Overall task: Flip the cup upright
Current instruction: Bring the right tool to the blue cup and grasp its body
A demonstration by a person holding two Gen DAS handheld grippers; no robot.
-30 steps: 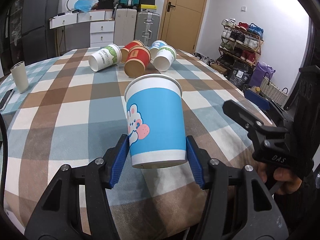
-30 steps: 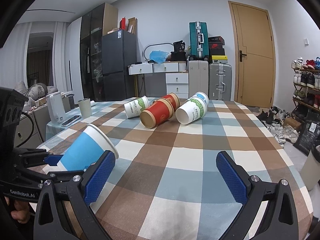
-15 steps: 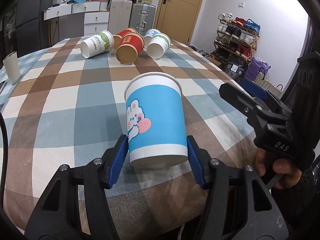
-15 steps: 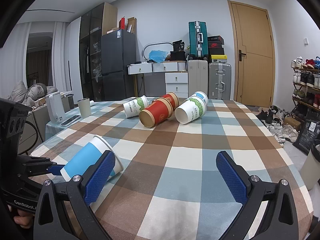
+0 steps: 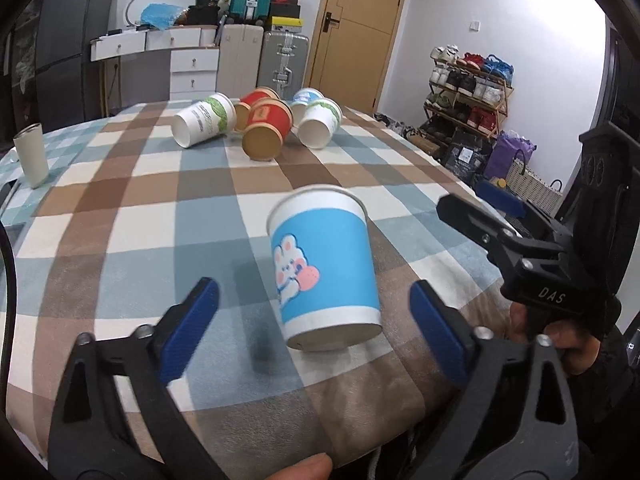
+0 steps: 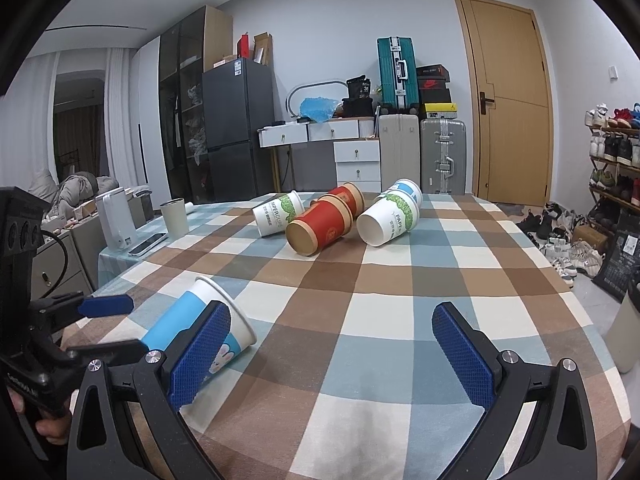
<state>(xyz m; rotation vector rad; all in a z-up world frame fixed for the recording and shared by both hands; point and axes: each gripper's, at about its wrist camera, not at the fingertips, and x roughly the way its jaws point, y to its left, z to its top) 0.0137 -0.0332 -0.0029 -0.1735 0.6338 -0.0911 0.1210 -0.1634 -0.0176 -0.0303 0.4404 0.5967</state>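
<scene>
A blue paper cup [image 5: 326, 268] with a rabbit print is at the near edge of the checked table, tilted, mouth pointing away from me, base low and blurred. My left gripper [image 5: 314, 328] is open, its blue pads apart on either side of the cup and not touching it. In the right wrist view the same cup [image 6: 192, 320] leans at the lower left, partly behind my right gripper's left pad. My right gripper [image 6: 332, 356] is open and empty over the near table.
Several paper cups lie on their sides at the far middle: a white-green one [image 5: 204, 124], a red one [image 5: 266, 134], another white-green one [image 5: 320, 128]. A beige tumbler [image 5: 31, 158] stands at the left edge. A kettle [image 6: 116, 222] and a phone [image 6: 147, 244] sit left.
My left gripper was shut on the blue cup and lowered it to the table. Now its jaws have opened and the cup is free, tilted between the pads. The right gripper stayed still.
</scene>
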